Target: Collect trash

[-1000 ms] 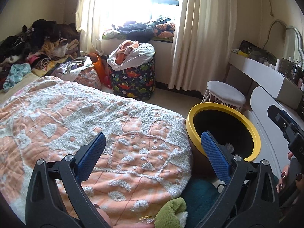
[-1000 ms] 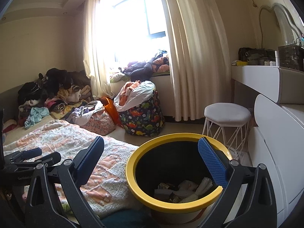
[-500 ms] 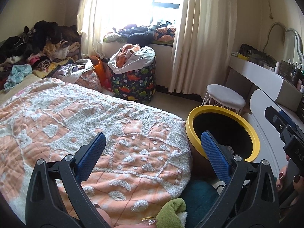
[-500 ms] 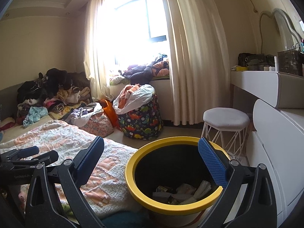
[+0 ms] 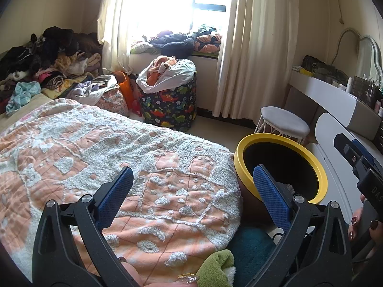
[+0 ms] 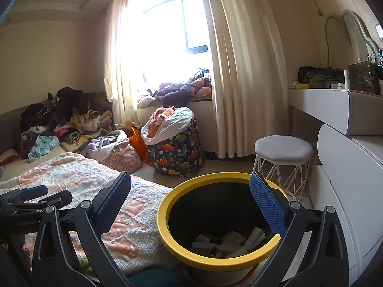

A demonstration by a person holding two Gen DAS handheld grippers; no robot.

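Bin (image 6: 165,217) yellow-rimmed, beside bed (image 5: 100,157) | trash (image 6: 229,241) crumpled inside bin bottom; likely light, soft, pinch any raised fold | left gripper (image 5: 191,191) jaws apart, empty | right gripper (image 6: 191,201) jaws apart above bin, empty

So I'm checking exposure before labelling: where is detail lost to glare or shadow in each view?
Left wrist view: the window is blown out white, and the inside of the yellow-rimmed bin is black. Right wrist view: same window glare, but crumpled trash shows at the bin's bottom.
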